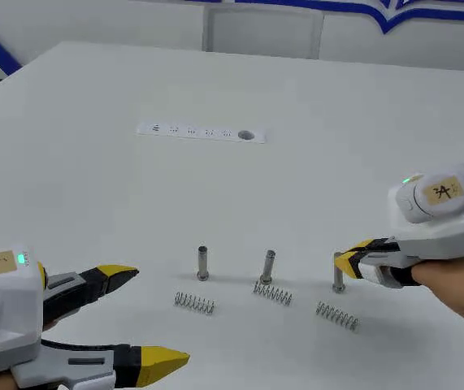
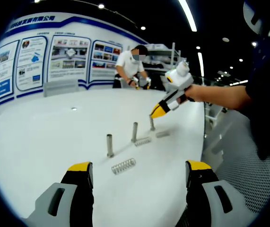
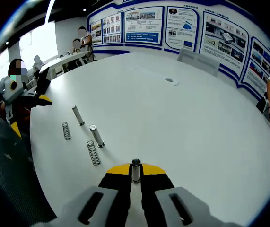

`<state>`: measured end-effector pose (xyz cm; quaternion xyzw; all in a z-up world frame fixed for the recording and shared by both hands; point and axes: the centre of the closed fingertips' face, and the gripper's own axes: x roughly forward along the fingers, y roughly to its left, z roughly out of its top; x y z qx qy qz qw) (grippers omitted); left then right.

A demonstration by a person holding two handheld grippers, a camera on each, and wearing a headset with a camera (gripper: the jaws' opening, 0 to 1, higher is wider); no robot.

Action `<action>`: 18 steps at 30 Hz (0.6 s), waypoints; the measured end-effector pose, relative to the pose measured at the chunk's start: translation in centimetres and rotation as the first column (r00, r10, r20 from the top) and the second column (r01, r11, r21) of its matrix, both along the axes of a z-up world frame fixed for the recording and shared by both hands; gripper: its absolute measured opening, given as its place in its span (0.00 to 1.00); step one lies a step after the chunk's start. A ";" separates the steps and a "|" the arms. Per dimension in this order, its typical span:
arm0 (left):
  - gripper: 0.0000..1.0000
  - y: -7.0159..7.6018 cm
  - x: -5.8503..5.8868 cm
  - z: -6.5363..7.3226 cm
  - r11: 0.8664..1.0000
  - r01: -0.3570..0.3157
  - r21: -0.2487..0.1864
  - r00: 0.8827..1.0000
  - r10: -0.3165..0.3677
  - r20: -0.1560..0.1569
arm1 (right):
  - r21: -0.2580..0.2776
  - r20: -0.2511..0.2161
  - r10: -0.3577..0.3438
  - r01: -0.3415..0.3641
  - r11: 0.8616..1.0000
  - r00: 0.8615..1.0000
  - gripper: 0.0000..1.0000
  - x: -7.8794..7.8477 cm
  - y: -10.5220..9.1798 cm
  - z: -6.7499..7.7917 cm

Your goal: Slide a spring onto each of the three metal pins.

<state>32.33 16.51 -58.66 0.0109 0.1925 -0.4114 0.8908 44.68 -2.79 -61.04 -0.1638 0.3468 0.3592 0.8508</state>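
Over the table (image 1: 93,203), right hand-held gripper (image 1: 347,262) seemingly pinching a pin (image 3: 135,172), left hand-held gripper (image 2: 139,167) spread.

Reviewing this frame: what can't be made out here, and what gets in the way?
- right pin: lower part and foot are hidden between the jaws of the right gripper in the right gripper view. In the head view, the gripper tip crosses its top.
- left gripper: body cut off by the head view's bottom edge.
- power strip: socket markings too small, head view.
- wall posters: text blurred, left gripper view.
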 end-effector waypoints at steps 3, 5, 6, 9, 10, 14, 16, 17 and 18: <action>0.82 0.0 0.0 0.1 1.000 0.002 0.001 1.000 -0.002 0.001 | 0.004 -0.002 -0.004 0.004 1.000 1.000 0.08 -0.3 -0.2 0.0; 0.82 0.0 0.0 0.1 1.000 0.002 0.002 1.000 -0.002 0.001 | 0.002 -0.001 -0.003 0.003 1.000 1.000 0.08 -0.4 -0.3 0.0; 0.82 0.0 0.0 0.1 1.000 0.002 0.001 1.000 -0.002 0.001 | 0.002 0.000 -0.002 0.002 1.000 1.000 0.08 -0.5 -0.3 0.1; 0.82 -0.1 -0.1 0.2 1.000 0.005 0.003 1.000 -0.005 0.002 | 0.001 0.000 -0.001 0.001 1.000 1.000 0.08 -0.5 -0.4 0.0; 0.82 -0.2 -0.1 0.2 1.000 0.006 0.002 1.000 -0.006 0.002 | -0.001 0.001 -0.001 0.001 1.000 1.000 0.08 -0.5 -0.5 0.0; 0.82 -0.2 -0.2 0.2 1.000 0.008 0.003 1.000 -0.008 0.003 | -0.006 0.002 0.004 -0.004 1.000 1.000 0.08 -0.7 -0.6 0.0; 0.82 -0.2 -0.2 0.1 1.000 0.008 0.003 1.000 -0.008 0.001 | -0.009 0.003 0.007 -0.007 1.000 1.000 0.08 -0.8 -0.7 0.0; 0.82 -0.2 -0.2 0.1 1.000 0.008 0.003 1.000 -0.009 0.001 | -0.012 0.004 0.007 -0.007 1.000 1.000 0.08 -0.8 -0.8 0.0; 0.82 -0.2 -0.3 0.1 1.000 0.009 0.003 1.000 -0.009 0.001 | -0.013 0.004 0.008 -0.008 1.000 1.000 0.09 -0.8 -0.8 0.0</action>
